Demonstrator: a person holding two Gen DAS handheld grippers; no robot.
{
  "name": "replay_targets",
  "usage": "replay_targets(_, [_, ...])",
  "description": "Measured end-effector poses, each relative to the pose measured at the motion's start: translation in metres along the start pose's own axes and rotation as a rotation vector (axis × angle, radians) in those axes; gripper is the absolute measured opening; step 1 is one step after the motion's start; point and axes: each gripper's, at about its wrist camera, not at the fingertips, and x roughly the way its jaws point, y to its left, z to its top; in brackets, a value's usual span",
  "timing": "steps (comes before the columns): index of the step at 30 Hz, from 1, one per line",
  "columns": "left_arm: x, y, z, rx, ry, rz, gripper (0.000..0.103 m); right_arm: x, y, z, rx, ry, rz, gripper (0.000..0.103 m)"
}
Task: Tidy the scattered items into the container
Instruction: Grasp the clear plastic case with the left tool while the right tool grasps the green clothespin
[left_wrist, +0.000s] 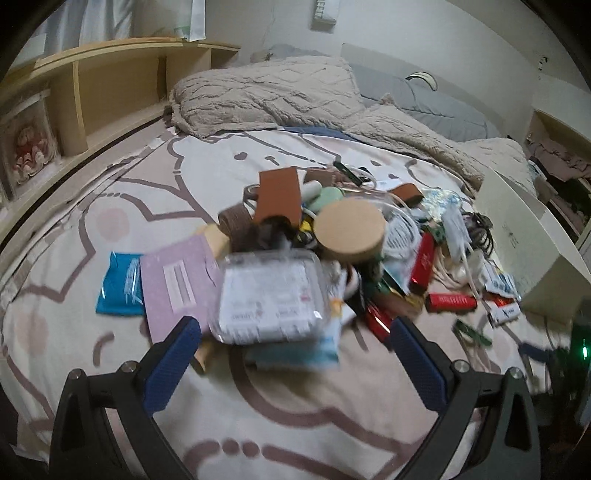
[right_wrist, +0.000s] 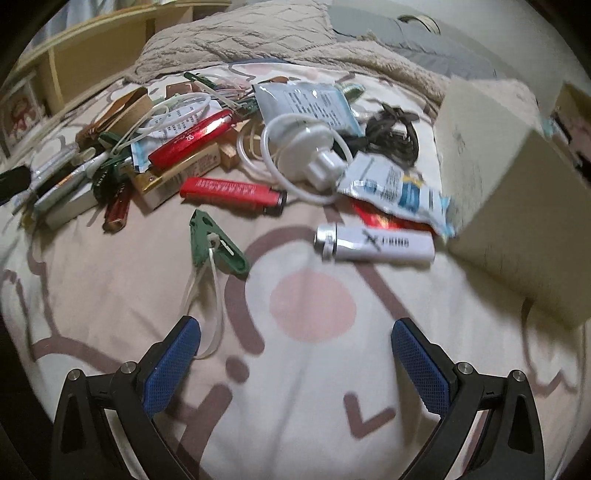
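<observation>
1. A bed sheet (right_wrist: 303, 369) printed with brown outlines and pink dots spreads under everything; a rumpled beige blanket (left_wrist: 266, 96) lies at its far end, with a wooden shelf (left_wrist: 110, 88) along the left.
2. A cream box (right_wrist: 517, 206), the container, stands at the right edge of the heap; it touches a crinkled white-and-blue sachet (right_wrist: 399, 188); its opening cannot be seen.
3. The scattered pile sits in the middle of the sheet; a clear plastic case (left_wrist: 269, 295) lies nearest the left gripper (left_wrist: 295, 347), with a lilac card (left_wrist: 177, 284) and a blue packet (left_wrist: 118, 284) just beside it, and a round cork lid (left_wrist: 349, 229) behind.
4. The left gripper's blue pads are wide apart, holding nothing; the case lies just beyond them.
5. The right gripper (right_wrist: 295, 347) also has its fingers spread and empty above bare sheet.
6. Ahead of it lie a white lighter (right_wrist: 373, 243), a red lighter (right_wrist: 232, 194), a green clip (right_wrist: 216, 243) with a white tie, and a white charger (right_wrist: 306, 155) with its coiled cable.
</observation>
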Motion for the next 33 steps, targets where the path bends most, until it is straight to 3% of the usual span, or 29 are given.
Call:
replay_targets(6, [0.023, 0.011, 0.014, -0.012, 0.043, 0.030, 0.103, -0.011, 0.000, -0.011, 0.018, -0.032, 0.038, 0.103])
replay_targets(11, [0.038, 0.014, 0.013, -0.026, 0.072, 0.006, 0.101, -0.027, 0.004, -0.010, 0.020, -0.125, 0.120, 0.103])
replay_targets(15, [0.038, 0.011, 0.009, -0.016, 0.050, 0.014, 0.099, -0.030, 0.011, -0.001, 0.026, -0.179, 0.194, 0.103])
replay_targets(20, [0.036, 0.010, 0.008, -0.004, 0.029, 0.010, 0.082, -0.024, 0.014, 0.012, 0.038, -0.154, 0.216, 0.103])
replay_targets(25, [0.034, 0.009, 0.006, 0.003, 0.018, 0.003, 0.077, -0.007, 0.012, 0.020, 0.055, -0.116, 0.245, 0.102])
replay_targets(27, [0.034, 0.008, 0.006, 0.005, 0.015, 0.001, 0.077, -0.002, 0.011, 0.023, 0.052, -0.111, 0.239, 0.086])
replay_targets(31, [0.031, 0.005, 0.004, 0.013, 0.001, -0.007, 0.076, 0.005, 0.014, 0.028, 0.016, -0.091, 0.254, 0.074])
replay_targets(33, [0.030, 0.002, 0.003, 0.024, -0.004, -0.009, 0.076, 0.007, 0.018, 0.027, -0.016, -0.082, 0.226, 0.056])
